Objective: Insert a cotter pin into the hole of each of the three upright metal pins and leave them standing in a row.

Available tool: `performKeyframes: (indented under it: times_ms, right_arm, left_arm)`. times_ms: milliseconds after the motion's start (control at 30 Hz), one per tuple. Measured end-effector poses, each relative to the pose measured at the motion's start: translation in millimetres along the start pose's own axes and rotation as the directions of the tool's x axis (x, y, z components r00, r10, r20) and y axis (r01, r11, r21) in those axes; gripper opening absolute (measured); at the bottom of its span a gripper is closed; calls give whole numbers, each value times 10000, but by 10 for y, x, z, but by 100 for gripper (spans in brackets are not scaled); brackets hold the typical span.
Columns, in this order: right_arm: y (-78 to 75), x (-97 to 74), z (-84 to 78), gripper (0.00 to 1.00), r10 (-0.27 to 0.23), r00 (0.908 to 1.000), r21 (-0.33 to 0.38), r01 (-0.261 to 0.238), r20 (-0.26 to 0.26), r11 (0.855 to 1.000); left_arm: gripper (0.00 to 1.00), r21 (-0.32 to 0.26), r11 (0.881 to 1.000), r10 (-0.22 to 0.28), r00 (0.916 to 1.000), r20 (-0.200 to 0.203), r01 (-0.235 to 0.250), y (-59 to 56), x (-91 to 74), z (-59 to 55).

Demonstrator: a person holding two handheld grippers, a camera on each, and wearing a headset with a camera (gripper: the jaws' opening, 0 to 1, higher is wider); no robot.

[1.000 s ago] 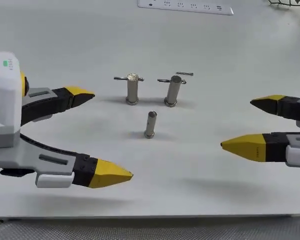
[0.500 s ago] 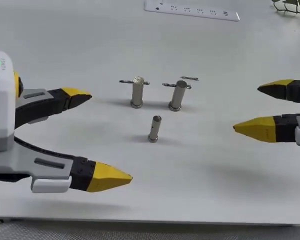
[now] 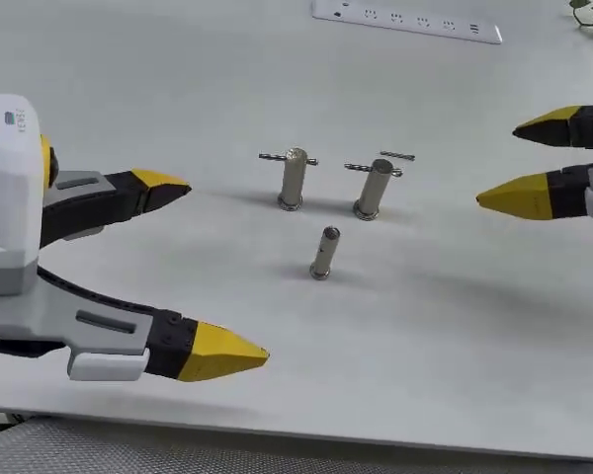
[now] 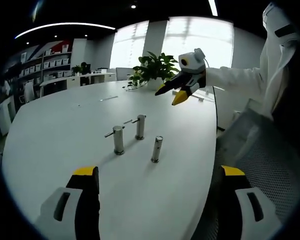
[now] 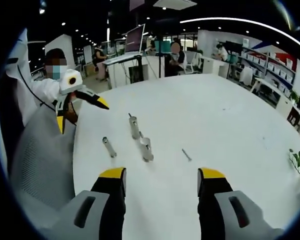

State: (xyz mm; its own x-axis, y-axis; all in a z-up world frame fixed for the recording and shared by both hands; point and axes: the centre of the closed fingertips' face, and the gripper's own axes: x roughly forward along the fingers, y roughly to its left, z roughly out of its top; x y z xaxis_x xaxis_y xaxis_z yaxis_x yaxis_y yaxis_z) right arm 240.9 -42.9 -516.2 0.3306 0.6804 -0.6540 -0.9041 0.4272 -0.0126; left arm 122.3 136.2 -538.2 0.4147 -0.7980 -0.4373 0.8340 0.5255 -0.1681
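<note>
Metal pins (image 3: 294,179) silver-grey; table (image 3: 158,79) plain white.

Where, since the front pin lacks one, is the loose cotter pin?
In the head view the loose cotter pin lies on the table just behind the right-hand rear pin.

a broad white bench (image 3: 178,59) with a rounded edge. a white power strip (image 3: 407,20) lies along the bench's far edge. past the bench, a leafy potted plant (image 4: 152,67) stands before tall bright windows (image 4: 190,37). shelves (image 4: 40,65) line a wall off to one side of the bench, under a curved ceiling light strip (image 4: 65,25). beyond the bench's other end are desks and a monitor (image 5: 134,39).
</note>
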Motion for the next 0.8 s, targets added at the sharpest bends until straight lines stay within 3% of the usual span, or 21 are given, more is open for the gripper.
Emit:
performKeyframes:
  times_ms: [433,567,600,667,800]
  right_arm:
    - [-224,246,55,40,298,9964,-884,-368,-791,9954]
    - [-215,347,111,37,321,9954,-1067,-416,-899,9934]
    - [-258,350,80,36,341,9949,-1106,-446,-951,9929]
    - [-188,394,77,33,411,9932,-1226,-545,-1087,9910]
    - [-195,465,58,29,549,9902,-1340,-722,-1282,9884]
  left_arm:
    - [99,-196,9994,299,9995,124,-297,16,-57,2]
    - [99,-225,9993,303,9994,150,-299,2,-61,6]
    - [99,-235,9992,313,9994,157,-309,-7,-56,13]
    - [99,-251,9992,311,9994,163,-307,-23,-47,24]
    - [99,-279,9991,328,9993,189,-323,-40,-36,39]
